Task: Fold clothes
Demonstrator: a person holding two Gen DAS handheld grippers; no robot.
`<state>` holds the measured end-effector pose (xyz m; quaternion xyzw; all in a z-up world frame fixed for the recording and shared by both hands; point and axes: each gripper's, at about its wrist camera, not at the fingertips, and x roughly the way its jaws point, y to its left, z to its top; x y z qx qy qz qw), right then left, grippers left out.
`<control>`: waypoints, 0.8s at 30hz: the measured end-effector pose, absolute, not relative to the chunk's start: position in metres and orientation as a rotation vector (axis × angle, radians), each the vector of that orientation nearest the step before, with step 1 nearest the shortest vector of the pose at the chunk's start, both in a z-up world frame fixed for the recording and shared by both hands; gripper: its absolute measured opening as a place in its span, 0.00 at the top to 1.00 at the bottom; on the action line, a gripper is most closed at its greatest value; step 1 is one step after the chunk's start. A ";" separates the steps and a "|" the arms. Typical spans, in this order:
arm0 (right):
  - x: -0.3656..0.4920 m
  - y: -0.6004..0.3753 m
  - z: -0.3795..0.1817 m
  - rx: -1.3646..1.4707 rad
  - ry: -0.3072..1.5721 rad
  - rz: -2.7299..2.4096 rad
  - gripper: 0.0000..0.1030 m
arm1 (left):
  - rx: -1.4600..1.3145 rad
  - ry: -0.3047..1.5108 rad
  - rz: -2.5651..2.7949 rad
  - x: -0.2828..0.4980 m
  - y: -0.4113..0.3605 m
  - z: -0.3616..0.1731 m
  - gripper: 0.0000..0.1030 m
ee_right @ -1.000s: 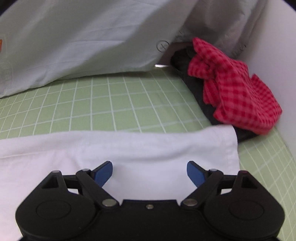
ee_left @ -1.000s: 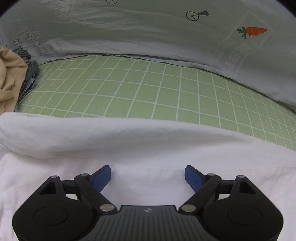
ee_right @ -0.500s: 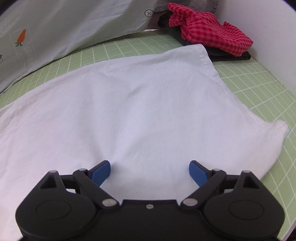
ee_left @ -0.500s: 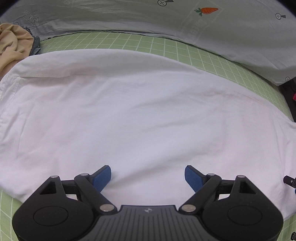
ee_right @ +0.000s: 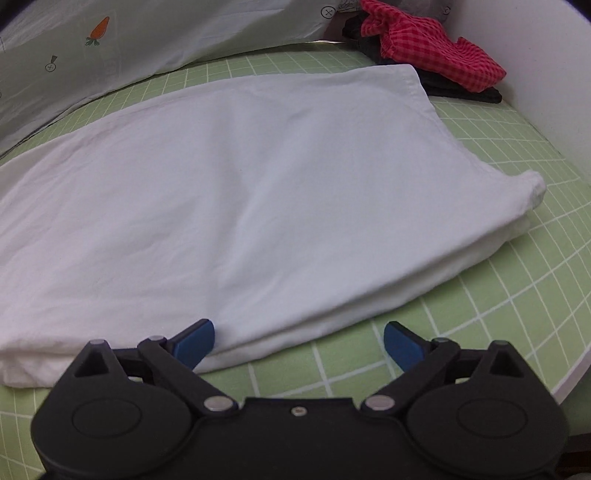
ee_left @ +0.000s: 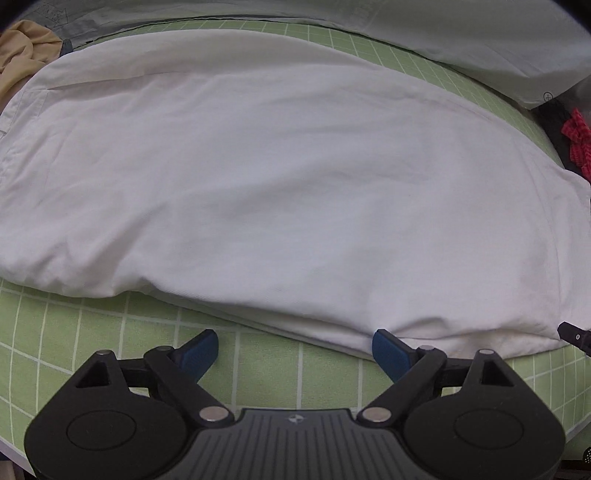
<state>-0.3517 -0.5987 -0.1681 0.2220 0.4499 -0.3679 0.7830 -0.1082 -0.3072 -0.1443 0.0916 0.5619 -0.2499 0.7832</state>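
green cutting mat with white grid underfoot, pale printed sheet draped along far side, white wall at right

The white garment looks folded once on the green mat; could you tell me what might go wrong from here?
1. The white garment has a puffy near fold with a corner bunched at the right, so the next fold may come out crooked.
2. The red checked cloth lies close to its far corner and could get snagged or dragged along.
3. Both grippers, left gripper and right gripper, stand open at the layered hem; closing there may catch only some layers.
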 end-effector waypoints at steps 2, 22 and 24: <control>-0.352 -0.594 -0.164 0.495 0.970 -0.817 0.04 | 0.160 1.169 -0.543 -0.104 -0.293 -0.132 0.12; -0.240 -0.501 -0.110 0.517 0.785 -0.890 0.04 | -0.543 1.086 -0.075 0.053 -0.015 -0.126 0.12; -0.240 -0.491 -0.109 0.548 0.770 -0.906 0.04 | -0.522 1.099 -0.097 0.064 -0.014 -0.129 0.12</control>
